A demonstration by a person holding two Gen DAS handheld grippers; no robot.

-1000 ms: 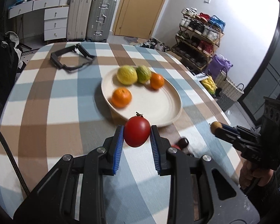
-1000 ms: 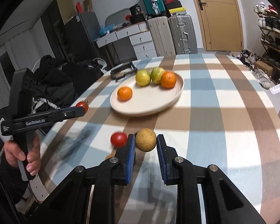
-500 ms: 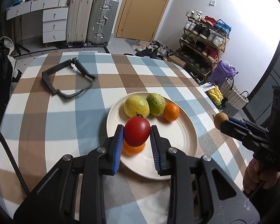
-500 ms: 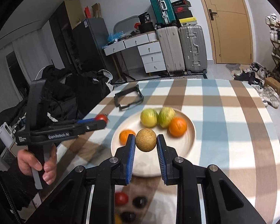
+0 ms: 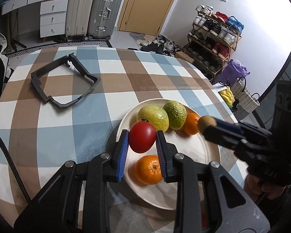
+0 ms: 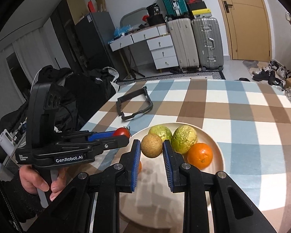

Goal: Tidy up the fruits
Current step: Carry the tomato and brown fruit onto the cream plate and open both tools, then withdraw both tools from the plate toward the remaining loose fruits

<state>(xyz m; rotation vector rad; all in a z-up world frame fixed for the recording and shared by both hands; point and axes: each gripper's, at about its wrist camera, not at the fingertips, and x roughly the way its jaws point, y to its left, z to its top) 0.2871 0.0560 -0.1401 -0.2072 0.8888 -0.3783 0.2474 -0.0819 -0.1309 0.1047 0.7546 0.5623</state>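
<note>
My left gripper (image 5: 142,138) is shut on a red tomato (image 5: 142,139) and holds it above the near left part of a cream plate (image 5: 203,155). On the plate lie a yellow-green fruit (image 5: 155,117), a wrinkled green fruit (image 5: 174,111) and two oranges (image 5: 148,169) (image 5: 191,123). My right gripper (image 6: 151,147) is shut on a round brown fruit (image 6: 151,145) and holds it above the same plate (image 6: 217,151). The brown fruit also shows at the right in the left wrist view (image 5: 206,122).
A black plastic frame (image 5: 62,83) lies on the checked tablecloth (image 5: 67,126) at the far left. Suitcases (image 5: 104,13), drawers and a shoe rack (image 5: 213,36) stand beyond the table. The table edge is close on the right.
Both grippers have moved forward over the plate with their fruits. The tomato and the brown fruit now hang lower and closer to the fruits on the plate.
</note>
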